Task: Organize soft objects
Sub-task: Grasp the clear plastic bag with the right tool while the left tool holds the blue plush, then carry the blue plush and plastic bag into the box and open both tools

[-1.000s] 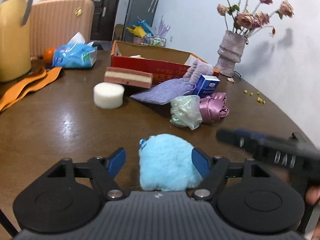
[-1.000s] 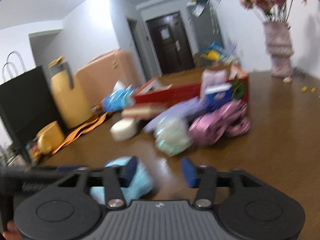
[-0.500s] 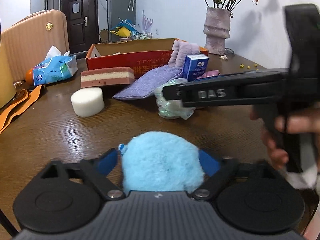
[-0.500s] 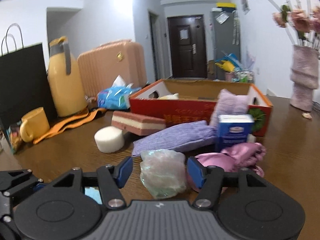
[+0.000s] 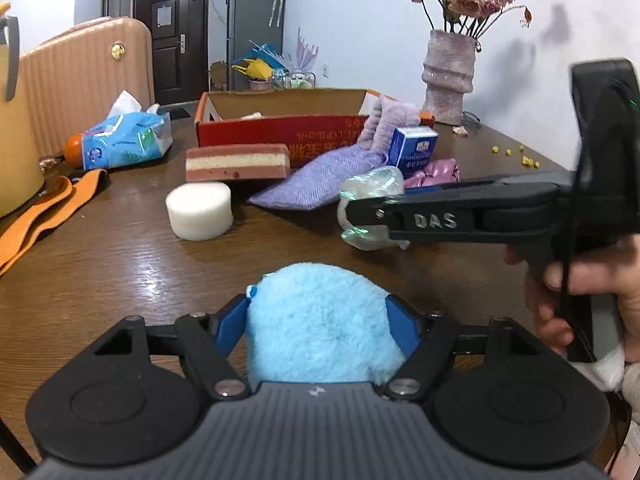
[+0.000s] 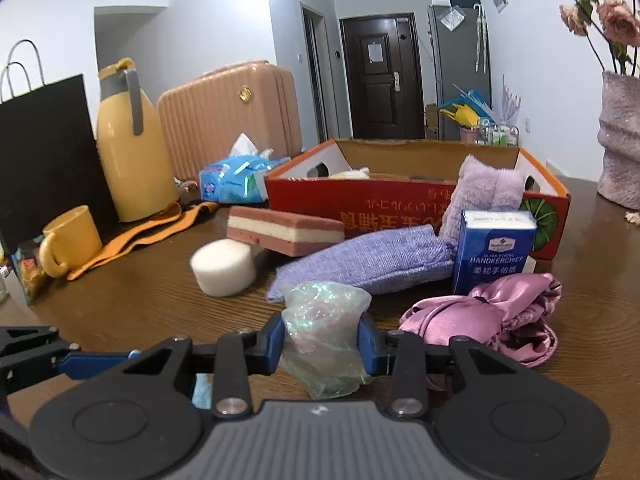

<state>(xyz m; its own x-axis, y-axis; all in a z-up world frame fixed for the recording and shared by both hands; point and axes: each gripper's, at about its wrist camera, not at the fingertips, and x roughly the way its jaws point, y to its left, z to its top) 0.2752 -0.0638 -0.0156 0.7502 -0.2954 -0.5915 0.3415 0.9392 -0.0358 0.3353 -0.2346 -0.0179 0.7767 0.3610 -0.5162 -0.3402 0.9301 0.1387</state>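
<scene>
Claw work first: the left claw [image 5: 318, 322] is clenching a fluffy blue ball [image 5: 320, 320], its blue pads pressing into the fur on both sides, at the near edge of the brown table [image 5: 100, 264]. Just to the right, the right claw [image 6: 322, 342] is closing its jaws on a shimmery clear bag [image 6: 324, 336], the pads touching the crumpled film on either side; a hand [image 5: 580, 288] is gripping its handle at the right edge of the left wrist view.

Going by size across the table, a red cardboard box [image 6: 400, 208] is standing open at the far side, with a fuzzy lilac cloth [image 6: 484, 196] leaning against its front wall. A knitted purple pouch [image 6: 360, 264] is lying in front of the box, a pink-and-cream layered sponge [image 6: 284, 230] is resting to its left, and a crumpled pink satin cloth [image 6: 492, 320] is sitting near on the right. A blue handkerchief pack [image 6: 494, 252] is standing upright between the pouch and the satin cloth. A white round sponge [image 6: 224, 266] is sitting left of the pouch, apart from it.
</scene>
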